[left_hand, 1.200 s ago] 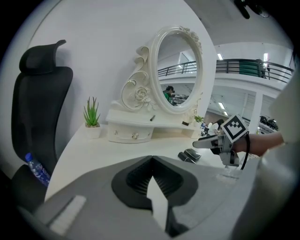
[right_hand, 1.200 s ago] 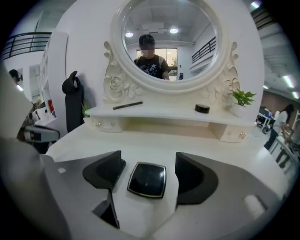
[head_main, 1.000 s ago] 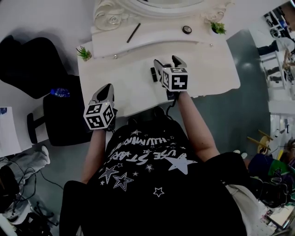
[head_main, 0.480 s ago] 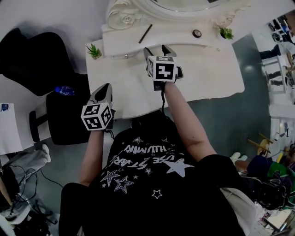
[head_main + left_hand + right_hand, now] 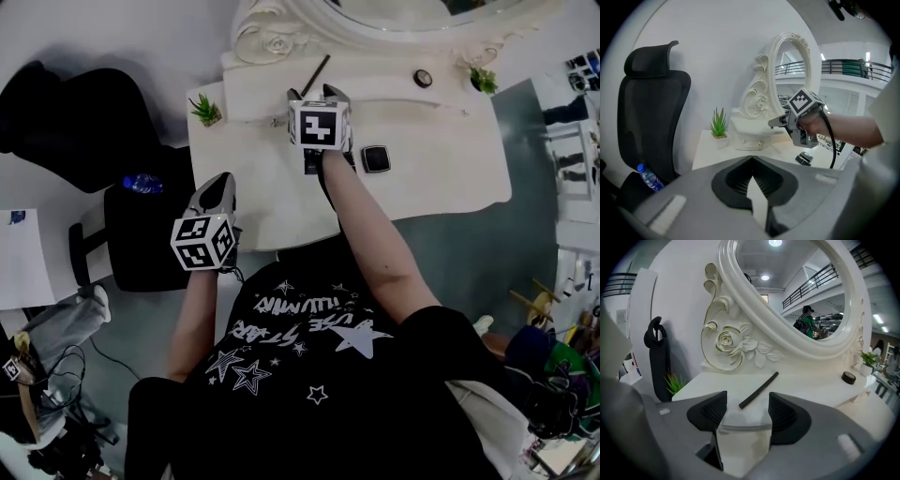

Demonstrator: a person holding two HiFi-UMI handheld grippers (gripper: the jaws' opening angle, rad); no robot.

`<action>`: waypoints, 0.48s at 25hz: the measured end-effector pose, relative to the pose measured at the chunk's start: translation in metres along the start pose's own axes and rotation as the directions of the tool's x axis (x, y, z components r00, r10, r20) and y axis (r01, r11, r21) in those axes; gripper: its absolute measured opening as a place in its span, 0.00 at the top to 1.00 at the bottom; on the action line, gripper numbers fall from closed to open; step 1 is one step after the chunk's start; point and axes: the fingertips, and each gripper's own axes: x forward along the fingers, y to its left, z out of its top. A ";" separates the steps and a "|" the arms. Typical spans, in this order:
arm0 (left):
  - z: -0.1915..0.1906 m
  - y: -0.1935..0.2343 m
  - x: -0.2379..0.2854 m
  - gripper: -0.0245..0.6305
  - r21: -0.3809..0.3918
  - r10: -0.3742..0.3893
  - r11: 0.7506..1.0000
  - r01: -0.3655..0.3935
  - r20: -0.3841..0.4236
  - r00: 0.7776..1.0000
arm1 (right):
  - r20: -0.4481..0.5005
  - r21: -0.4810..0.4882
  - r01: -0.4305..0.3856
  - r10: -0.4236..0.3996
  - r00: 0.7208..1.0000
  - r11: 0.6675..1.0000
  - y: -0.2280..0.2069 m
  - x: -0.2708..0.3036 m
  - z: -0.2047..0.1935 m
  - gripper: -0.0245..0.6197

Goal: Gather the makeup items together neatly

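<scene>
Head view looks down; gripper views share mirror (image 5: 797,287).

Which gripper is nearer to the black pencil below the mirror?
Right. The right gripper, jaws apart, is just before the pencil; the left gripper is back at the near edge of the table.

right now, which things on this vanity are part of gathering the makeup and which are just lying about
Part of the job:
black pencil
round black pot
black compact

Just lying about:
left plant
right plant
water bottle
black chair
</scene>
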 end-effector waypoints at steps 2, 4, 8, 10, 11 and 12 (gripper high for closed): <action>0.002 0.002 0.002 0.96 -0.012 0.004 1.000 -0.004 0.005 1.000 | -0.020 -0.012 0.002 -0.003 1.000 1.000 0.002 0.005 -0.002 0.49; 0.003 0.003 0.005 0.96 -0.016 0.006 1.000 -0.005 0.007 1.000 | -0.032 -0.020 0.005 -0.006 0.999 1.000 0.001 0.008 -0.001 0.51; 0.002 0.004 0.009 0.96 -0.023 0.005 1.000 -0.005 0.002 1.000 | -0.043 -0.015 0.008 -0.008 0.999 1.000 -0.004 0.012 -0.004 0.52; 0.002 0.005 0.010 0.96 -0.027 0.004 1.000 -0.003 0.002 1.000 | -0.043 -0.014 0.010 -0.011 0.999 1.000 -0.004 0.012 -0.004 0.52; 0.002 0.005 0.010 0.96 -0.029 0.002 1.000 -0.002 0.002 1.000 | -0.044 -0.014 0.013 -0.013 0.999 1.000 -0.004 0.012 -0.003 0.53; 0.002 0.005 0.010 0.96 -0.029 0.001 1.000 -0.001 0.002 1.000 | -0.044 -0.013 0.015 -0.015 0.999 1.000 -0.005 0.012 -0.003 0.54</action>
